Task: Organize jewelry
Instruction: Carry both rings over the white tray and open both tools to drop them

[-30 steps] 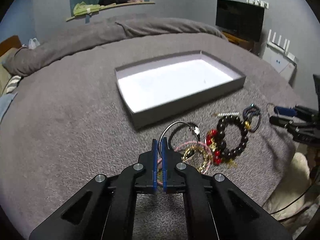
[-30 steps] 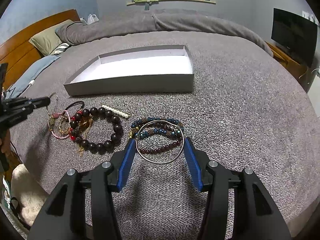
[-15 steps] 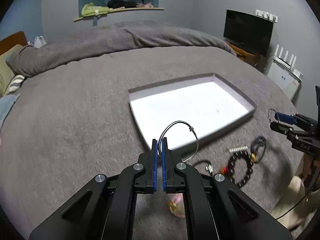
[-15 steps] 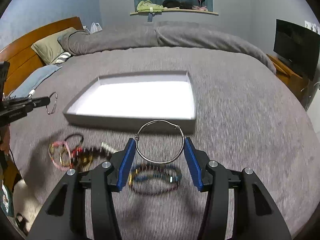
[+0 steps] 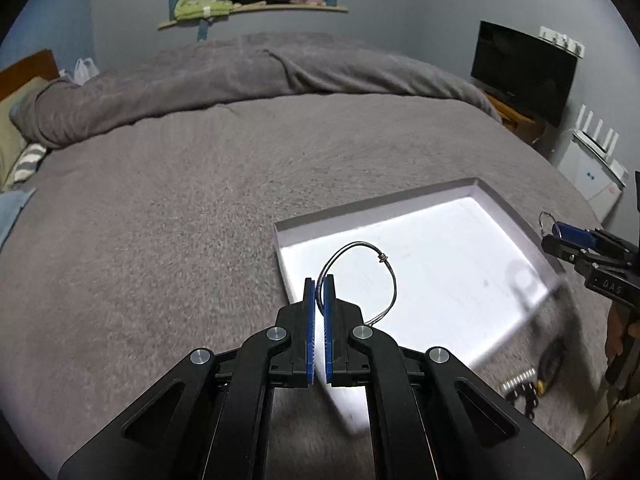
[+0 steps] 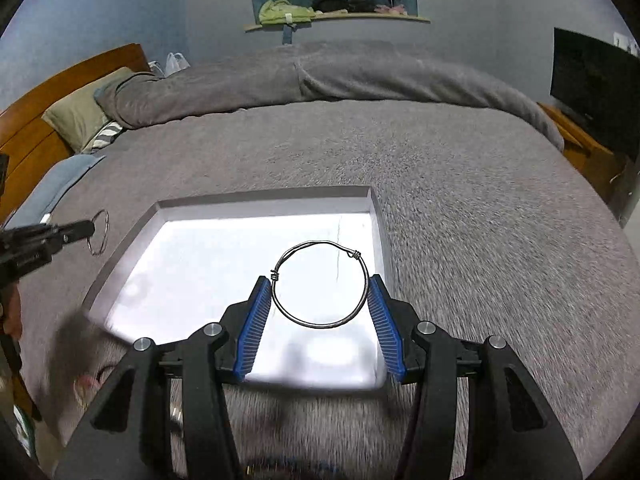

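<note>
My left gripper (image 5: 319, 282) is shut on a thin silver wire bangle (image 5: 390, 268) and holds it above the near left corner of the shallow white box (image 5: 502, 210). My right gripper (image 6: 320, 286) grips a second silver wire bangle (image 6: 362, 304) across its width, between both blue pads, above the near part of the box (image 6: 264, 200). The box lies empty on the grey bedspread. Each gripper shows in the other's view, the left one (image 6: 86, 229) at the left edge and the right one (image 5: 556, 232) at the right edge.
Beaded bracelets (image 5: 524, 386) lie on the bedspread near the box's front edge, partly blurred. A pink bracelet (image 6: 90, 382) lies at the lower left. Pillows and a wooden headboard (image 6: 36, 120) stand at the left, a TV (image 5: 524, 70) at the right.
Both grippers have lifted their wire bangles off the bedspread and carried them forward to hang over the white box. The remaining bracelets have dropped to the bottom of both views.
</note>
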`<state>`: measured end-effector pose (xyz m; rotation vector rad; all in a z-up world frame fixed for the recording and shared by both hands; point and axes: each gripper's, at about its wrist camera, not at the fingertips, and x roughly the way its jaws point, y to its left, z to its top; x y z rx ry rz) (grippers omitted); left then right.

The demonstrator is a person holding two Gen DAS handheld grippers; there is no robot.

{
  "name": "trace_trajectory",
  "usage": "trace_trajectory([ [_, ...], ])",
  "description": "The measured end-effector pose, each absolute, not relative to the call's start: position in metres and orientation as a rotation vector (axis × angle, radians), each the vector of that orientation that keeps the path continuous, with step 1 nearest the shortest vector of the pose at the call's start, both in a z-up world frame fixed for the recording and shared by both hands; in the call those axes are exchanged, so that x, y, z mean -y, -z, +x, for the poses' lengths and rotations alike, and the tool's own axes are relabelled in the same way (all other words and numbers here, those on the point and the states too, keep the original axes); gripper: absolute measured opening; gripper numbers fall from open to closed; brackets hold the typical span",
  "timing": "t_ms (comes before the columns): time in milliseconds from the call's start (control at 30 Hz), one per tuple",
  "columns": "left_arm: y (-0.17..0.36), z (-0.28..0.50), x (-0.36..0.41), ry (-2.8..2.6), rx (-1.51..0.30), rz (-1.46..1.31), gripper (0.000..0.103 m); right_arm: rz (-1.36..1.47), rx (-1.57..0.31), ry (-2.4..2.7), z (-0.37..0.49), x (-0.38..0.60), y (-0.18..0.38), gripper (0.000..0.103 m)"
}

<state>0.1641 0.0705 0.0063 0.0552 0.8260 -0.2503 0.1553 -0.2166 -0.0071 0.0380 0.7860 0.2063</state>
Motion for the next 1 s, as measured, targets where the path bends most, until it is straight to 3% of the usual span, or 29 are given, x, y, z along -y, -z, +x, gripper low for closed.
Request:
trace_trajectory([
  [533,0.027,0.246,-0.054,0.223,-0.959,0.085,0.005,-0.01,-0.9,-0.156,0.24,0.197,0.038,0.05],
  [1000,0.053,0.259,-0.039,0.206,-1.024,0.187,0.005,-0.102,-0.986,-0.111,0.254,0.184,0.056,0.05],
])
